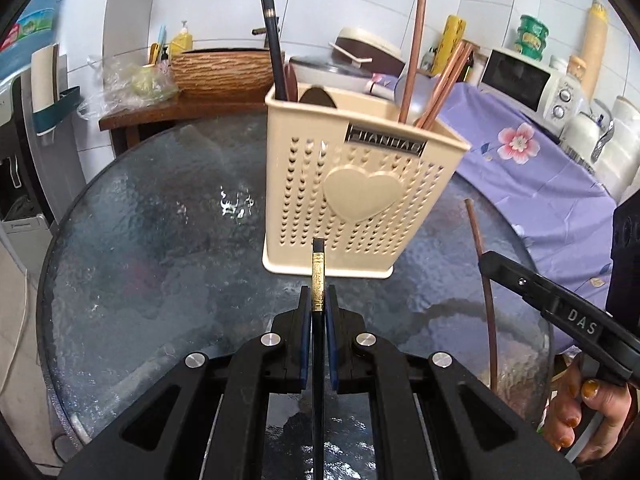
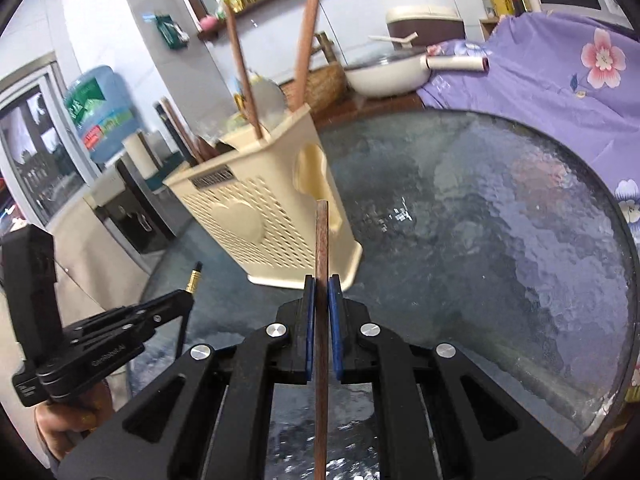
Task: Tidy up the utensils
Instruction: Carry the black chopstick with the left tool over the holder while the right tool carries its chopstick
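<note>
You are in a kitchen with white tile walls (image 1: 132, 20). A round glass table (image 1: 160, 240) sits in front of you. A purple flower cloth (image 1: 540, 168) covers something beside it. A white microwave (image 1: 524, 80) and a wooden shelf (image 2: 256, 0) stand farther back.

Beyond the claw: round glass table (image 1: 160, 240), microwave (image 1: 528, 80) far right, purple floral cloth (image 2: 540, 80), white pan (image 2: 384, 74), water bottle (image 2: 100, 108) far left.
</note>
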A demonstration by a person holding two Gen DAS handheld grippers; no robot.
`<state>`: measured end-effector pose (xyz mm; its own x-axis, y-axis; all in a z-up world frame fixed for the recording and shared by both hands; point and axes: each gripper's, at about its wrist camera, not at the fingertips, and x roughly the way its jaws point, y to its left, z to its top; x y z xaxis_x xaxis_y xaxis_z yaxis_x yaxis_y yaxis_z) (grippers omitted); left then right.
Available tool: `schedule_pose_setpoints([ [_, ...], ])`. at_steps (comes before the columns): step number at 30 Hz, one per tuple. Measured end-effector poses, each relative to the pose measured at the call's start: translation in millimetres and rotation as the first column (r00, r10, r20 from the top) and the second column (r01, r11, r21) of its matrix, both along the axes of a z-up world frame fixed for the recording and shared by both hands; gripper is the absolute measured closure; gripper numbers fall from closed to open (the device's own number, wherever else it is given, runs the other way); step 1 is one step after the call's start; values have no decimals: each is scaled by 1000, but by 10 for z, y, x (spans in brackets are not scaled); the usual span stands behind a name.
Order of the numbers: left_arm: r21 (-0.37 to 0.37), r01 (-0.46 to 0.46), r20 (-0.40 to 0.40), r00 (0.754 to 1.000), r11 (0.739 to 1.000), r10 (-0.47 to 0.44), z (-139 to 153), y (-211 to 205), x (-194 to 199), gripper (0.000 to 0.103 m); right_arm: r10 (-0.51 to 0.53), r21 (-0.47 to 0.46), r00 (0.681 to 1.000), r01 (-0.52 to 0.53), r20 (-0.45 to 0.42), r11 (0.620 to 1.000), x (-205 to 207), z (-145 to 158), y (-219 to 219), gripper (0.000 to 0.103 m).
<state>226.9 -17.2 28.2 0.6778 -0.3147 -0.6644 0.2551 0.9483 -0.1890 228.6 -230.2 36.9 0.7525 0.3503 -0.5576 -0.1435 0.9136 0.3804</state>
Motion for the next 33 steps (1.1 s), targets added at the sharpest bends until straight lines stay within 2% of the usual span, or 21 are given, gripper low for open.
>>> schedule_pose_setpoints([
  [14, -109, 20, 72, 997, 994, -12, 397, 196, -220, 96, 73, 46, 991, -78, 116, 996, -296, 491, 52, 95],
  [25, -127, 38, 139, 990, 991, -20, 659, 254, -348, 96, 122, -16, 971, -122, 206, 992, -458, 825, 205, 96],
  [33, -127, 54, 197, 980, 990, -28, 920, 254, -370, 96, 139, -17, 962, -139, 233, 990, -410, 1054, 231, 96],
])
